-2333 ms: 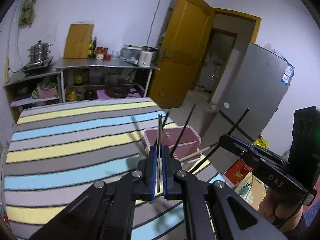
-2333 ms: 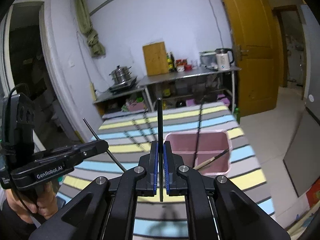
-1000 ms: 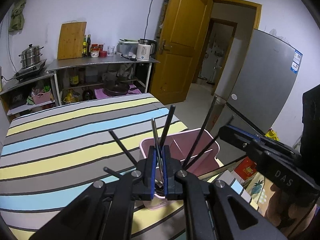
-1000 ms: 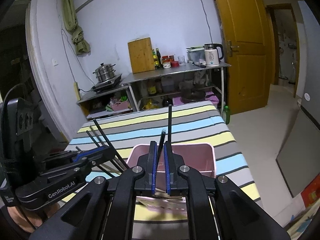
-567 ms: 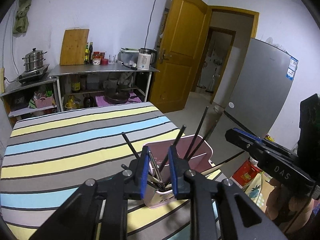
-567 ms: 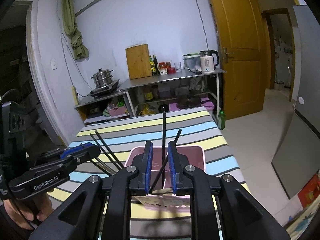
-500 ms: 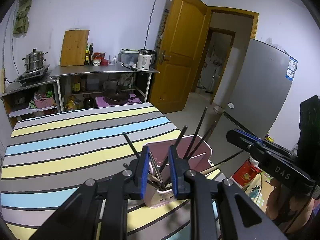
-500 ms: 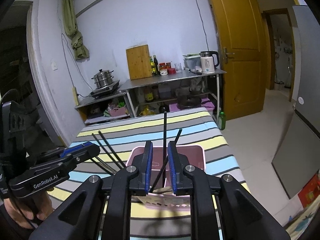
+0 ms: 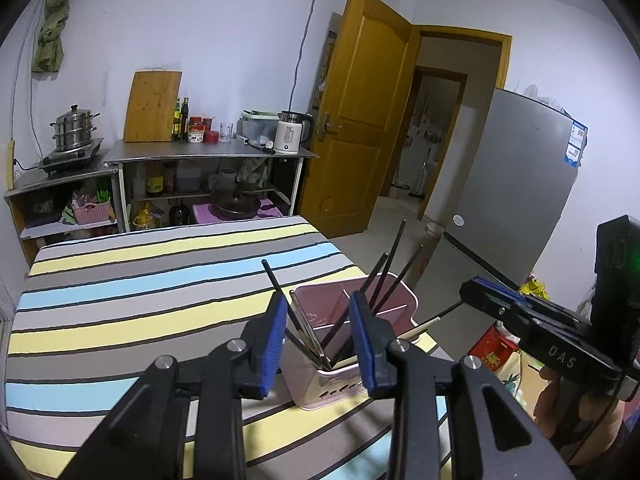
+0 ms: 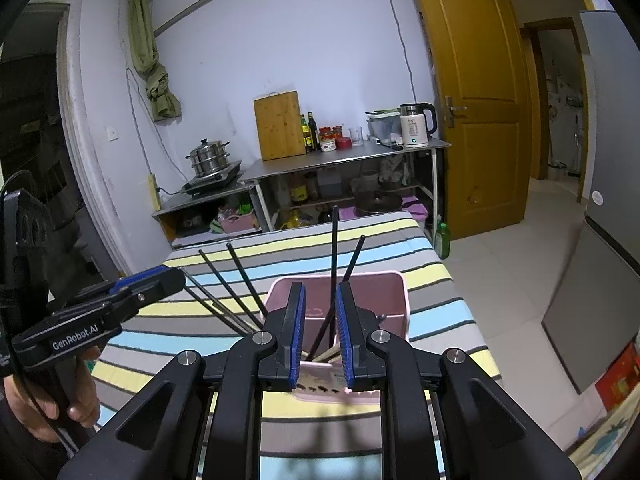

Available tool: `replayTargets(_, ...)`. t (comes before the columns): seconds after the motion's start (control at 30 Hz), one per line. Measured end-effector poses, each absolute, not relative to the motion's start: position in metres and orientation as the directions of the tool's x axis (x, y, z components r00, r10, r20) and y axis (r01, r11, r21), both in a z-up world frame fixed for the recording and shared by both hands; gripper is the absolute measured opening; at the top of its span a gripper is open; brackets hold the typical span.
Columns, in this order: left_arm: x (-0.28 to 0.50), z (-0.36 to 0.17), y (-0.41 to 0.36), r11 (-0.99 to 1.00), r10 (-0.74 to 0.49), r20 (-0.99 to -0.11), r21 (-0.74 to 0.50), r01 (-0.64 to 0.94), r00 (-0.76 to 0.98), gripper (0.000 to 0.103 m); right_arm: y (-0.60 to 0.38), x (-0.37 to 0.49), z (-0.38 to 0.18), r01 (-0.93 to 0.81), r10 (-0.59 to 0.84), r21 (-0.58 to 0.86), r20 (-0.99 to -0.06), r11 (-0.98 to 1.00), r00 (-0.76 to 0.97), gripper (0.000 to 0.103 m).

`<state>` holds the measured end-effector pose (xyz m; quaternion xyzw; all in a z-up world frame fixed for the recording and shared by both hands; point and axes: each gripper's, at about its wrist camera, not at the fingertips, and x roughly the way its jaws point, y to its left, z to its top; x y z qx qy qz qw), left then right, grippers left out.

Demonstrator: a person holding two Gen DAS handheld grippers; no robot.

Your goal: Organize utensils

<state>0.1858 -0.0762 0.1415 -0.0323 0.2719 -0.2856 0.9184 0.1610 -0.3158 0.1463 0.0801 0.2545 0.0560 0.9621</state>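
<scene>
A pink utensil holder (image 9: 396,304) stands near the right edge of the striped table (image 9: 140,280). Several black chopsticks (image 9: 394,248) lean in it, with a pale one among them. My left gripper (image 9: 318,298) hovers just in front of the holder; its jaws are opening and the blue pads (image 9: 274,336) press on nothing. In the right wrist view the holder (image 10: 394,280) and chopsticks (image 10: 334,240) sit just past my right gripper (image 10: 320,286), which is open and grips nothing. Each gripper shows in the other's view: the right (image 9: 476,292), the left (image 10: 168,278).
Beyond the table stand a steel shelf unit (image 9: 208,156) with a kettle (image 9: 290,136), a cutting board (image 9: 152,106) and a steamer pot (image 9: 74,128). A yellow door (image 9: 360,120) and a grey fridge (image 9: 512,184) are to the right. A person's hand (image 10: 60,400) holds the left gripper.
Both grippers were shut on black chopsticks; now both stand open, the chopsticks rest in the pink holder, and both grippers have drawn back from it.
</scene>
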Motion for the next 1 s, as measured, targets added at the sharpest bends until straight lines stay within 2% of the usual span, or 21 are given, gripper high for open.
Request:
replayTargets(0.4, 0.161, 0.134, -0.064, 0.841, -0.535, -0.466, -0.213, 0.498, 0.705, 0.040, -0.307, 0.144, 0.139, -0.072, 0.146, 0.171, -0.475, 0.983, 0.868, 0.016)
replayTargets(0.77, 0.124, 0.106, -0.056, 0.874, -0.472, -0.480, -0.145, 0.464, 0.739, 0.040, -0.287, 0.116, 0.112, -0.060, 0.122, 0.138, -0.505, 0.989, 0.855, 0.016)
replayTargets(1.0, 0.104, 0.088, -0.050, 0.886, -0.454, -0.484, -0.157, 0.437, 0.748, 0.040, -0.269, 0.093, 0.098, -0.068, 0.110, 0.100, -0.513, 0.993, 0.851, 0.016)
